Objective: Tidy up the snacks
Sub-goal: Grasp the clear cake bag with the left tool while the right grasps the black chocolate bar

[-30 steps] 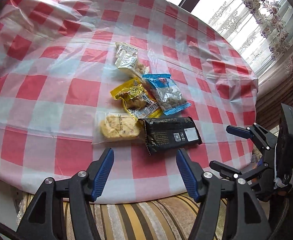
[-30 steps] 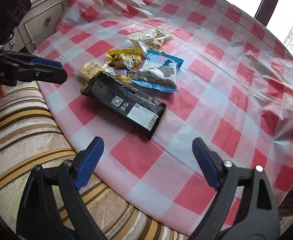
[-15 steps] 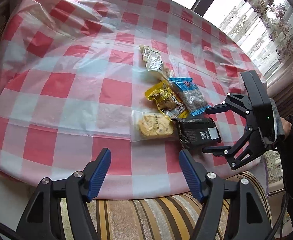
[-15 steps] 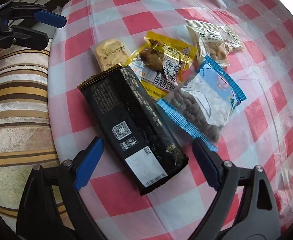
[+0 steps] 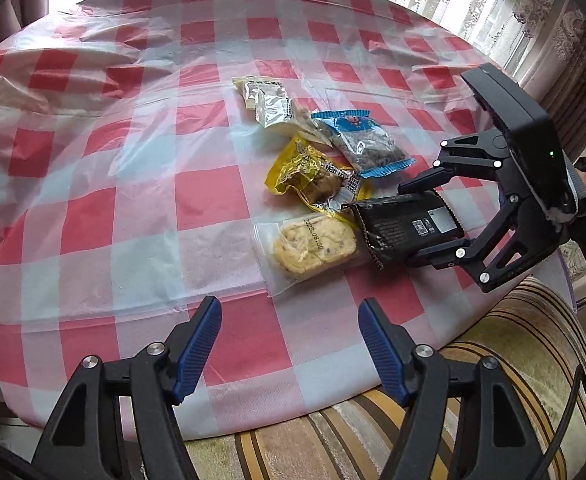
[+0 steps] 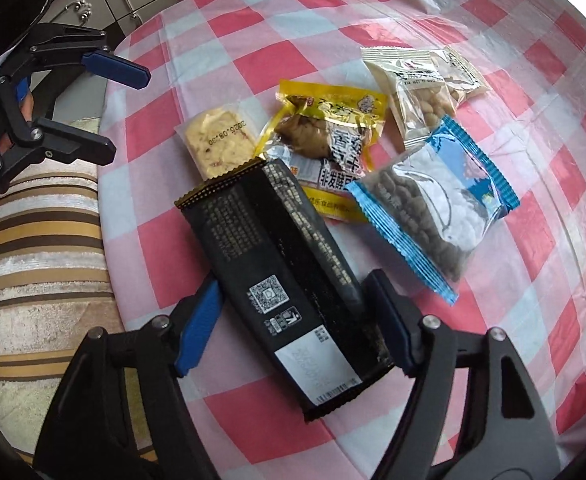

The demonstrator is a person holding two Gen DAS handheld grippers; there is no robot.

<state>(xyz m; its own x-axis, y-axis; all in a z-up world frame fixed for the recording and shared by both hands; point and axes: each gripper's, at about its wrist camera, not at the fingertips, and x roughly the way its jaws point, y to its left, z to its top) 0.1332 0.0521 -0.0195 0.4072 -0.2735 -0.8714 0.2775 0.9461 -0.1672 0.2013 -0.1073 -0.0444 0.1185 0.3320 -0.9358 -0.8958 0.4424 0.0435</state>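
Bright daylight from blown-out windows (image 5: 493, 4), glare on plastic tablecloth (image 5: 141, 152); fisheye-bent edges, dark corners

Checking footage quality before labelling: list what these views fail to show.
- Black packet, both views: front face lies downward.
- Clear cracker pouch, right wrist view: near end hidden under the black packet.
- Yellow packet, left wrist view: print too small to read.
- Round table, both views: far rim cut off.

Left hand-held gripper (image 5: 289, 344) angled down, jaws apart and empty; right hand-held gripper (image 6: 293, 320) just closing, jaws straddling something
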